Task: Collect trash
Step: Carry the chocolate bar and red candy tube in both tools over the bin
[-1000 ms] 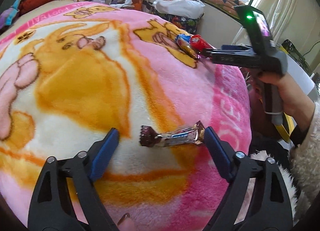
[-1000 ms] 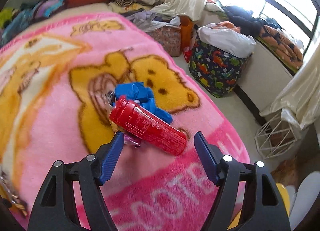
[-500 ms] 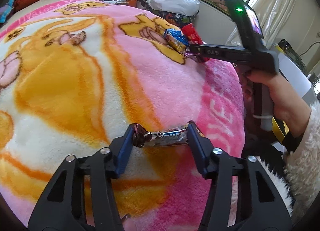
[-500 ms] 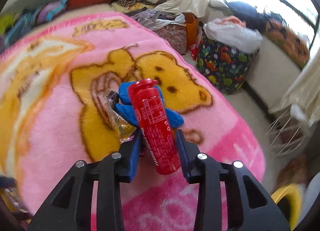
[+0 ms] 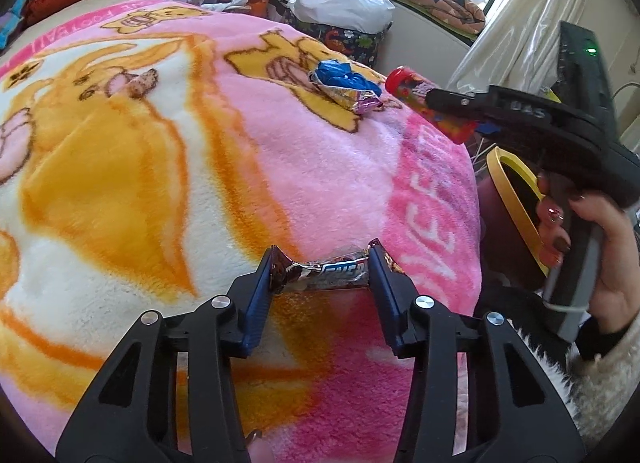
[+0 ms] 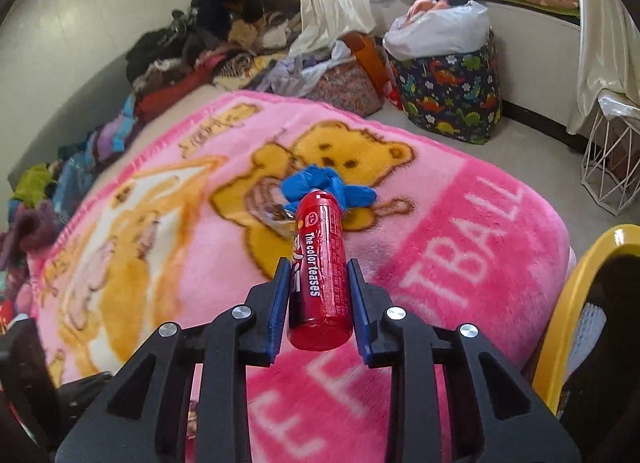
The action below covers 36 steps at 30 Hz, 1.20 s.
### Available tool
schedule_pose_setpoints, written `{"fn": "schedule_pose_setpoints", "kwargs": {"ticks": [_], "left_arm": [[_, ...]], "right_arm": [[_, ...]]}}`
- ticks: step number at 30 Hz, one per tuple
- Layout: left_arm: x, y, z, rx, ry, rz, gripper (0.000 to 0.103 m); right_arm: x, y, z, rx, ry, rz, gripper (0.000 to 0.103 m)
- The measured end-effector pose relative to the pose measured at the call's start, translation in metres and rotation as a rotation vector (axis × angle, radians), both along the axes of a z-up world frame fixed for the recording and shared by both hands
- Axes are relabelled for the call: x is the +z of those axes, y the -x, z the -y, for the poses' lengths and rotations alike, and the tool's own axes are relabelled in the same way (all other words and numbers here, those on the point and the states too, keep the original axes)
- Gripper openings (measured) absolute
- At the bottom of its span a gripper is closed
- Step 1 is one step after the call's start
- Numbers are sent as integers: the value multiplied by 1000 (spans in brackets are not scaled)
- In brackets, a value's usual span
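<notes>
A brown and silver candy bar wrapper [image 5: 328, 273] lies on the pink cartoon blanket [image 5: 160, 143]. My left gripper [image 5: 322, 263] is still closing on it, and its blue pads press on both ends. A red candy tube [image 6: 318, 231] sits between the closing jaws of my right gripper [image 6: 318, 267], gripped and lifted off the blanket. The left wrist view shows the same red tube [image 5: 404, 81] held near the blanket's right edge. A crumpled blue glove [image 6: 320, 183] and a foil snack wrapper [image 5: 352, 97] lie on the bear print.
A yellow-rimmed bin [image 5: 516, 183] stands by the bed's right side, below the hand [image 5: 600, 255] that holds the right gripper. A dinosaur-print fabric bin [image 6: 452, 95], clothes piles [image 6: 208, 47] and a white wire basket [image 6: 612, 167] sit beyond the bed.
Both grippers have closed: the left on the candy bar wrapper, the right on the red tube. The right gripper then rolled and lifted the tube off the blanket toward the yellow bin.
</notes>
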<state>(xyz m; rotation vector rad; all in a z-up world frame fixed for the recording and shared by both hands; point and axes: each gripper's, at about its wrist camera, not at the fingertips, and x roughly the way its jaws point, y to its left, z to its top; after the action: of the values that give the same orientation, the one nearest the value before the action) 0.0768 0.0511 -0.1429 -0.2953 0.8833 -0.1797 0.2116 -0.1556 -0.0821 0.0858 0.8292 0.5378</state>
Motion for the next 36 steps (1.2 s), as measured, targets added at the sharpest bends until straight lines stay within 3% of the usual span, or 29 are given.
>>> {"fn": "schedule_pose_setpoints", "kwargs": {"ticks": [8, 19, 36], "left_arm": [[15, -4, 12, -20, -7, 34, 38], [45, -12, 34, -55, -21, 106, 38], [78, -18, 85, -139, -42, 182, 38]], "right_arm": [[9, 19, 14, -18, -61, -19, 27], [35, 44, 40, -51, -111, 28, 27], [57, 67, 115, -178, -190, 71, 27]]}}
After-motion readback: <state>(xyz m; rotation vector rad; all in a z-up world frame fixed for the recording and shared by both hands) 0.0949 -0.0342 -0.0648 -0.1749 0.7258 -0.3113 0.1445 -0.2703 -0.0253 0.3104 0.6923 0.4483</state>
